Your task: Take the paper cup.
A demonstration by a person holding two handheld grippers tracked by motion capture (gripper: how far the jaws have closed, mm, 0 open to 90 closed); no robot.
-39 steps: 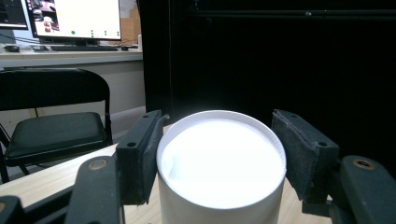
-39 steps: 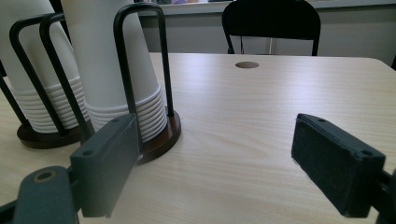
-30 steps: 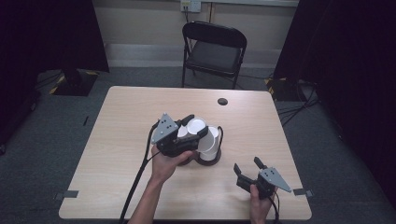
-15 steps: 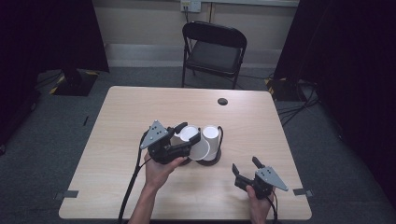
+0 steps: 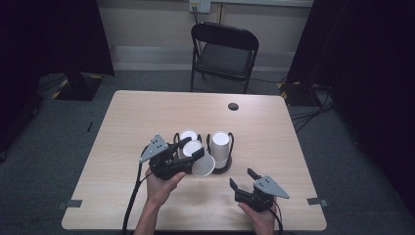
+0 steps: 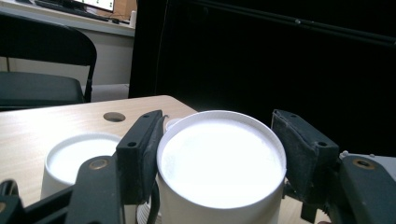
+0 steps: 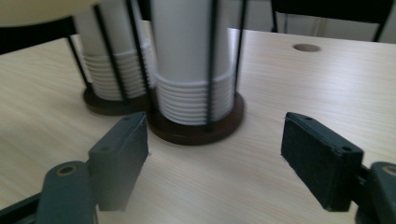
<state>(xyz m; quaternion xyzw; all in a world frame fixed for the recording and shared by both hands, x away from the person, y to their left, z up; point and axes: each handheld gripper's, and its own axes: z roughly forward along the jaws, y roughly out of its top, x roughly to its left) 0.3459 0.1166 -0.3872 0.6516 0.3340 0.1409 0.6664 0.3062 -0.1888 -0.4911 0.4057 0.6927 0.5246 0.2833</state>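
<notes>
Pale wood tabletop (image 5: 147,117) with rounded corners, round cable hole (image 5: 233,106) near the far edge right of centre, two dark-based wire cup holders (image 5: 222,166) with stacked white cups (image 5: 220,147) side by side near the middle, slightly toward the near edge

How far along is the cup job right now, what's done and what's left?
Done: the left gripper is shut on one white cup, apart from the stacks in the cup holder. In hand: that cup, tilted beside the holder. Left: setting it down somewhere; the right gripper is open on the table.
</notes>
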